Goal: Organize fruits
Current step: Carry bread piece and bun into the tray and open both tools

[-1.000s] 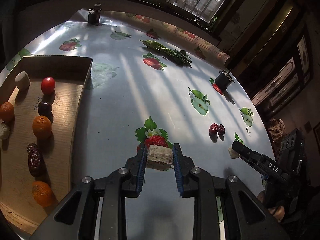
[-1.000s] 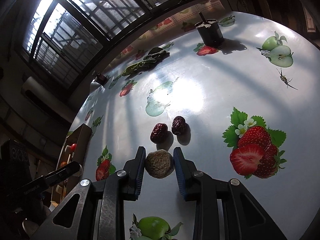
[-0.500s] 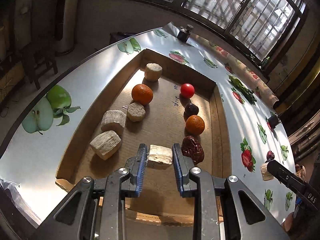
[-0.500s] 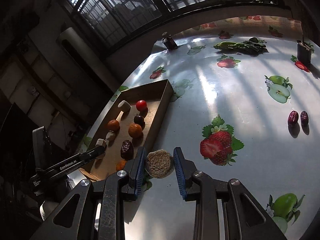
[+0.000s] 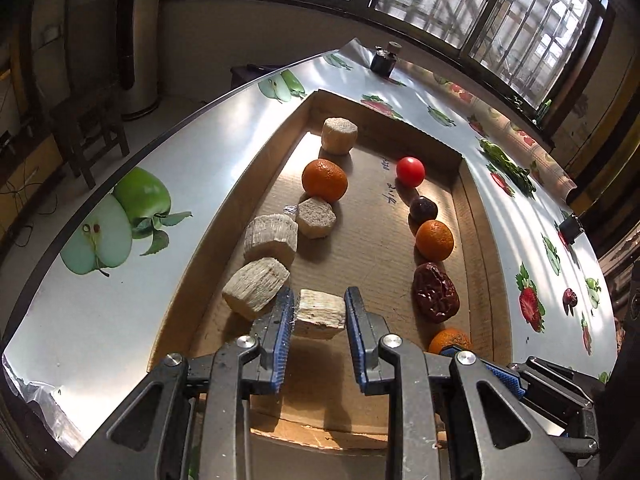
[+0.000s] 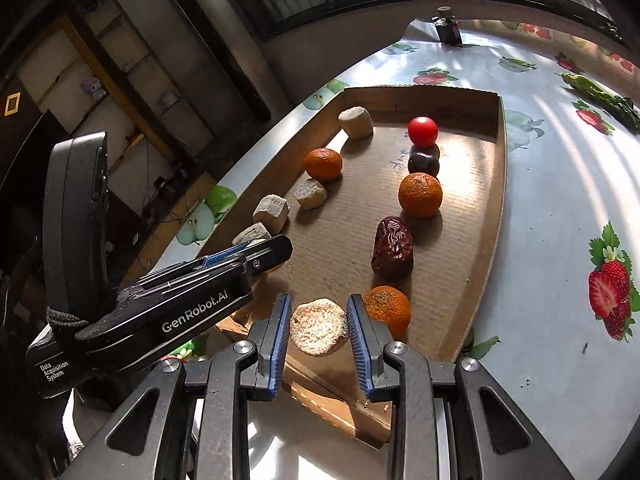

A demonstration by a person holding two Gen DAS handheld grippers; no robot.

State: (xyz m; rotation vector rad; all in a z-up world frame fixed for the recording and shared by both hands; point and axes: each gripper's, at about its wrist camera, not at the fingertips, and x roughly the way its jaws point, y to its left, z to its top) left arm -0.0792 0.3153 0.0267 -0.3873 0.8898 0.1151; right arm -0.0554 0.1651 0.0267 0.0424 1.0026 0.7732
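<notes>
Now both pale chunks sit clamped: left gripper [image 5: 319, 314], right gripper [image 6: 319, 326].

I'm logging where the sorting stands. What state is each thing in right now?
Left gripper: jaws shut on a pale block, over the tray.
Right gripper: jaws shut on a round beige chunk, over the tray's near end.
Cardboard tray: open-topped, flat on the table.
Pale pieces: resting along the tray's left side.
Red date: lying in the tray's right row.
Tomato: resting near the far wall.

left claw [image 5: 319, 314] clamped, right claw [image 6: 319, 322] clamped
</notes>
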